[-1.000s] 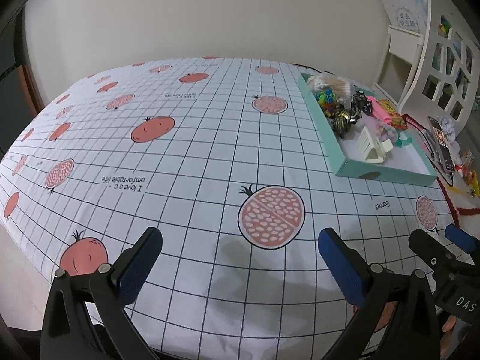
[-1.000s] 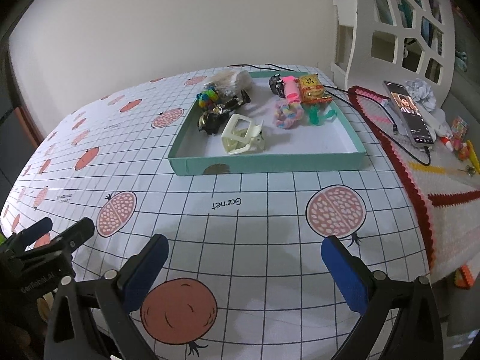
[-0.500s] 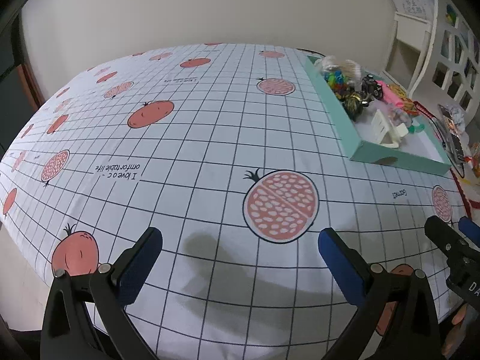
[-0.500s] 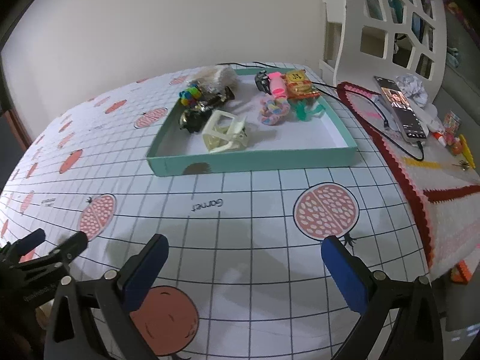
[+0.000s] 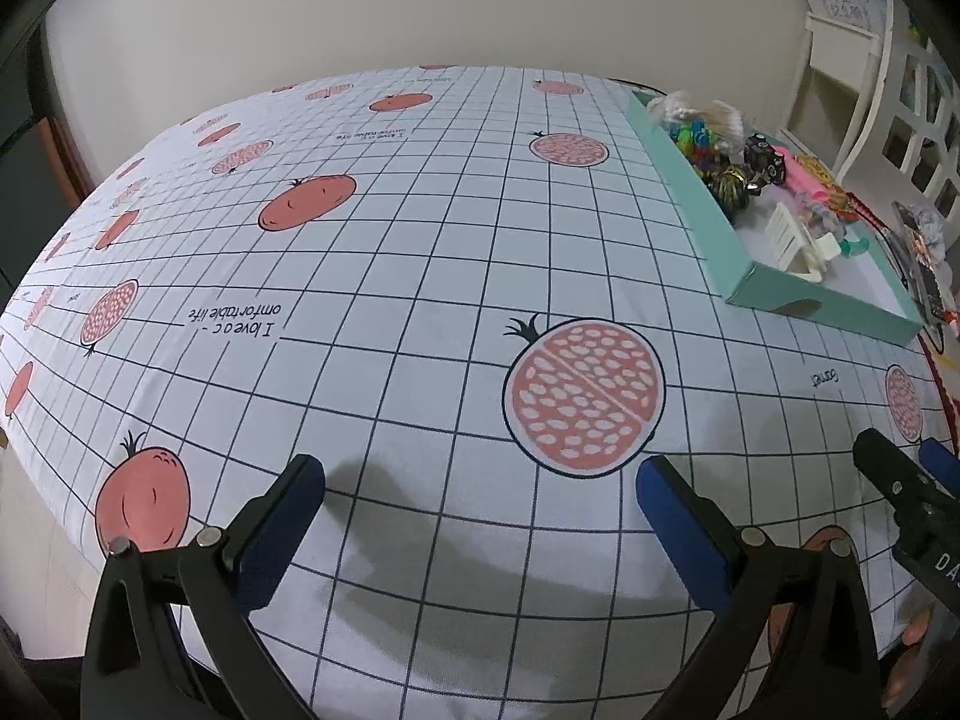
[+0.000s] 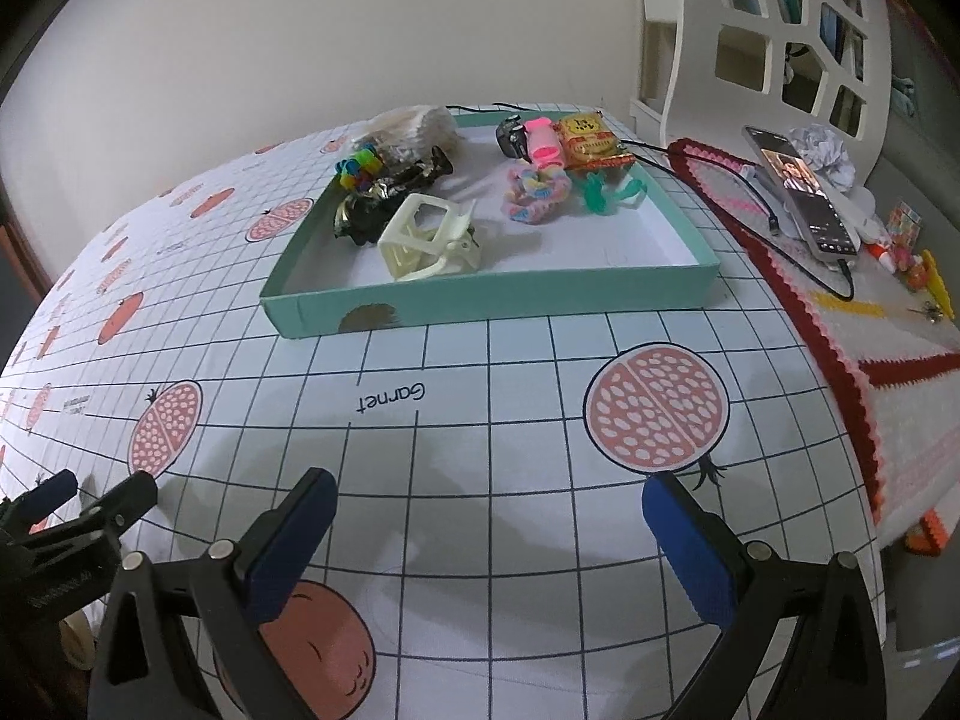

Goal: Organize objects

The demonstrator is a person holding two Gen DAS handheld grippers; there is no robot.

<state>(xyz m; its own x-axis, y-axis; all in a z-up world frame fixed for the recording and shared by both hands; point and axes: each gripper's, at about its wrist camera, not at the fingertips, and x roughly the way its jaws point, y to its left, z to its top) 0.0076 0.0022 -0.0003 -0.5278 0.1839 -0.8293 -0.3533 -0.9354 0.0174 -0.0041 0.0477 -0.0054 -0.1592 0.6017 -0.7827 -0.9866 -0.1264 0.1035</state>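
Both grippers, left gripper (image 5: 480, 495) and right gripper (image 6: 489, 507), drawn back low over the near worktop (image 6: 510, 420), fingers apart and empty. Small items gathered in teal tray (image 6: 480, 303), far right; sorting apparently near complete.

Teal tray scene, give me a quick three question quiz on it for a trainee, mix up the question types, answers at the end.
1. True or false: the cream hair claw clip lies inside the teal tray.
2. Multiple choice: what is the right gripper holding? A) the pastel scrunchie B) nothing, its jaws stand open C) the phone
3. Short answer: where does the phone lie relative to the tray?

Key
1. True.
2. B. The left gripper is open and empty too; the pastel scrunchie sits in the tray.
3. Outside it, to the tray's right, on the crocheted mat, with a cable plugged in.
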